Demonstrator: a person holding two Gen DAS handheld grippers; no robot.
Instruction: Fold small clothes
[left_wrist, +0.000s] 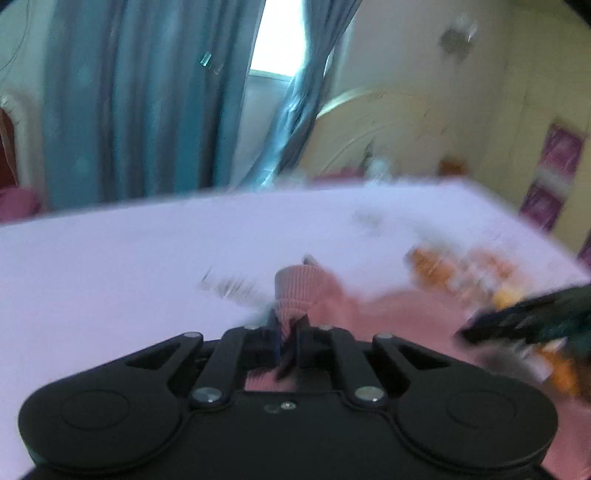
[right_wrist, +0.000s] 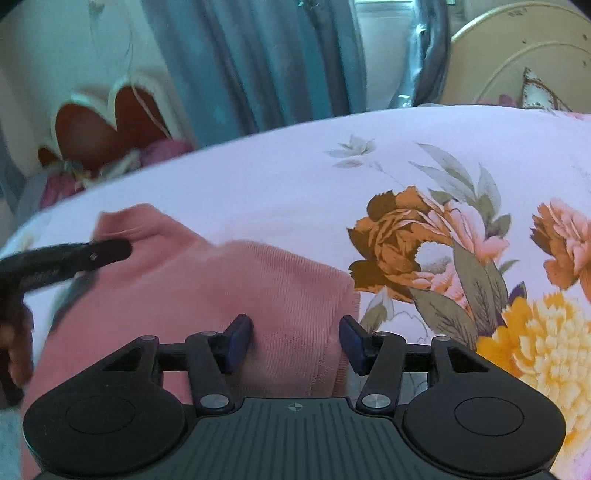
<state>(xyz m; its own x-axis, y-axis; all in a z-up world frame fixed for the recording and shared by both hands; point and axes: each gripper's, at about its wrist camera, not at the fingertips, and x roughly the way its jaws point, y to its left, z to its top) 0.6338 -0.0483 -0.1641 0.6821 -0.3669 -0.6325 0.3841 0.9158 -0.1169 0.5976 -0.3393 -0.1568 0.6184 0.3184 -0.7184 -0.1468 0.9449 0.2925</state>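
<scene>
At the left of the left wrist view, teal curtains (left_wrist: 147, 103) hang behind a bed covered by a pale floral sheet (left_wrist: 110, 258). In the lower centre of this blurred view, the left tool (left_wrist: 290, 341) has its jaws nearly together, pinching a ribbed cuff of the pink garment (left_wrist: 388, 310). The garment spreads toward the lower right, where the right tool (left_wrist: 517, 321) enters as a dark smear.

In the right wrist view, the left tool (right_wrist: 110, 251) reaches in from the left edge over the pink garment (right_wrist: 240, 280), which lies on the sheet (right_wrist: 277, 166) in the lower left and centre. At the bottom centre, the right tool (right_wrist: 295, 343) has its blue-padded jaws apart, straddling the garment's near edge without pressing on it. To the right, the sheet shows large orange and yellow flowers (right_wrist: 406, 236).
</scene>
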